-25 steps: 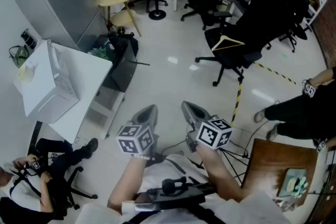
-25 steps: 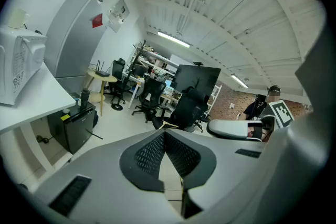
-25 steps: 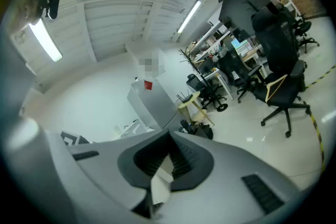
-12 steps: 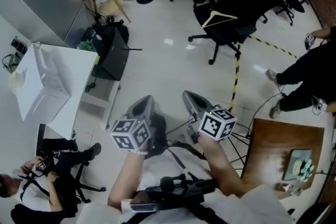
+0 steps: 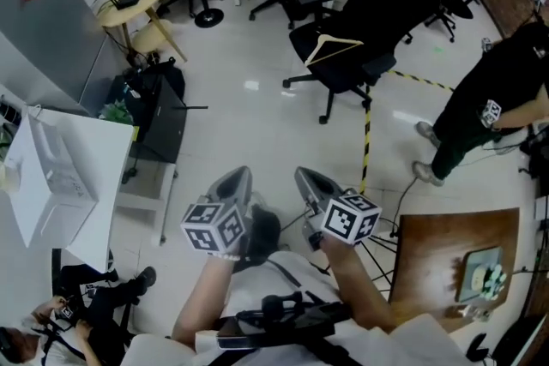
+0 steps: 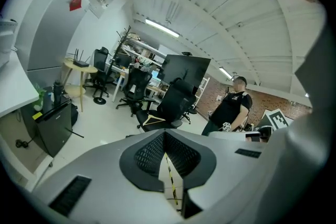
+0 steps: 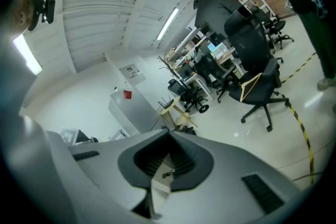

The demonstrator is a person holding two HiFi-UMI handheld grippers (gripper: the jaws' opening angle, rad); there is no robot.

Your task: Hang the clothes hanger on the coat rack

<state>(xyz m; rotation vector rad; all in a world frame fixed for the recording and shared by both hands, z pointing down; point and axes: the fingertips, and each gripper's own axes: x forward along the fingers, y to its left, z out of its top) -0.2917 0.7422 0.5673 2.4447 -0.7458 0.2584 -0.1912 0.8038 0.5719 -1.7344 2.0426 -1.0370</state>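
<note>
A pale wooden clothes hanger (image 5: 330, 49) rests on the seat of a black office chair (image 5: 343, 69) across the floor, well ahead of both grippers. The same hanger (image 6: 152, 122) shows in the left gripper view, and the hanger (image 7: 248, 86) also shows in the right gripper view. My left gripper (image 5: 233, 182) and right gripper (image 5: 310, 182) are held side by side in front of the body. In the left gripper view the left gripper (image 6: 164, 134) has its jaws together on nothing, and so has the right gripper (image 7: 169, 136) in its own view. A thin branched stand (image 6: 126, 35) rises behind the desks.
A person in black (image 5: 489, 111) stands at the right, close to the chair. Yellow-black tape (image 5: 367, 141) runs along the floor. A brown table (image 5: 446, 249) is at the lower right and a white table (image 5: 51, 176) at the left. A seated person (image 5: 51, 326) is at the lower left.
Both grippers have moved forward across the room, still shut. The chair with the hanger has slid leftward in the head view. The person in black has come further into view on the right.
</note>
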